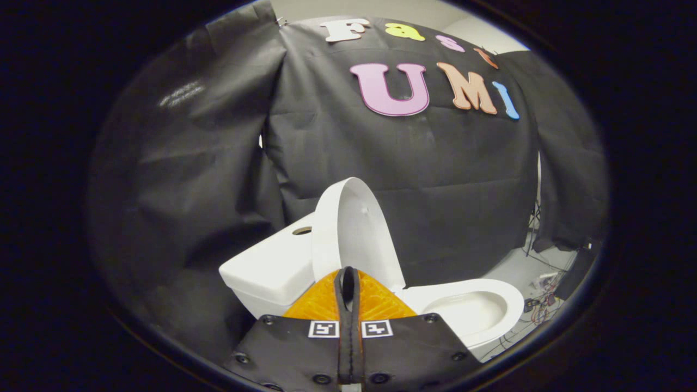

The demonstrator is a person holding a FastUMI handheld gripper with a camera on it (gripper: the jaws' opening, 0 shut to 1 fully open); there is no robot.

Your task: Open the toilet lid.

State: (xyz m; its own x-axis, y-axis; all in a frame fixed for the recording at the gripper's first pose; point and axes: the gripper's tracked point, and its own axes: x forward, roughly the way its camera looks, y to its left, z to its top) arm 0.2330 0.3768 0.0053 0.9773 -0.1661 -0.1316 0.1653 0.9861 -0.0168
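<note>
A white toilet point(479, 310) stands against the black cloth wall. Its lid point(354, 228) is raised, standing nearly upright and leaning back toward the tank point(272, 267). The open seat and bowl point(463, 313) lie to the right of my fingers. My gripper point(348, 277) is shut, its two fingers pressed together with nothing between them. The fingertips point(348, 280) sit just in front of the lid's lower edge, and I cannot tell whether they touch it.
A flush button hole point(301, 230) shows on the tank top. Black cloth hangs behind and to the left. Loose cables and small equipment point(544, 283) lie on the pale floor at the right, beside a stand leg point(531, 239).
</note>
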